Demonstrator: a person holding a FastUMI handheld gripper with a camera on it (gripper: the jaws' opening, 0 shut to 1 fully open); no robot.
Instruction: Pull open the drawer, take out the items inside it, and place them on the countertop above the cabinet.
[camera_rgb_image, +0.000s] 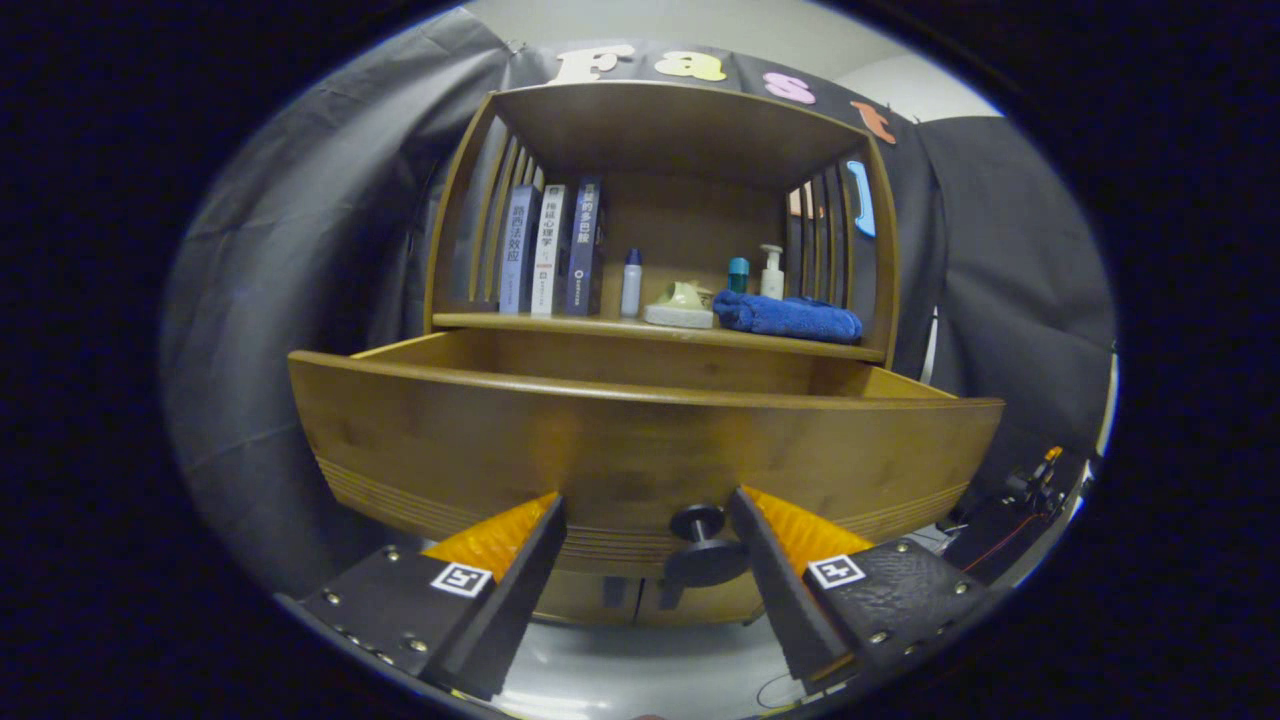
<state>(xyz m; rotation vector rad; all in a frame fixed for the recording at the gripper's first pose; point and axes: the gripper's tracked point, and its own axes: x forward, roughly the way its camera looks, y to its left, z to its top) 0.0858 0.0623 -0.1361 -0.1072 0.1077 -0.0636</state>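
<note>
The wooden cabinet's drawer (640, 440) is pulled out toward me, its curved front panel close ahead of my fingers. Its dark round knob (700, 545) sits between my fingers, nearer the right one, and neither finger touches it. My gripper (648, 515) is open. The drawer's rim hides whatever lies inside. Above the drawer is the countertop (560, 322), where a folded blue towel (790, 317) lies at the right.
On the countertop stand three upright books (550, 250), a small white bottle (631, 283), a pale flat item (680, 305), a teal-capped bottle (738, 275) and a pump bottle (771, 272). Slatted sides and a top board enclose the shelf. Cables and gear (1030, 490) lie at the right.
</note>
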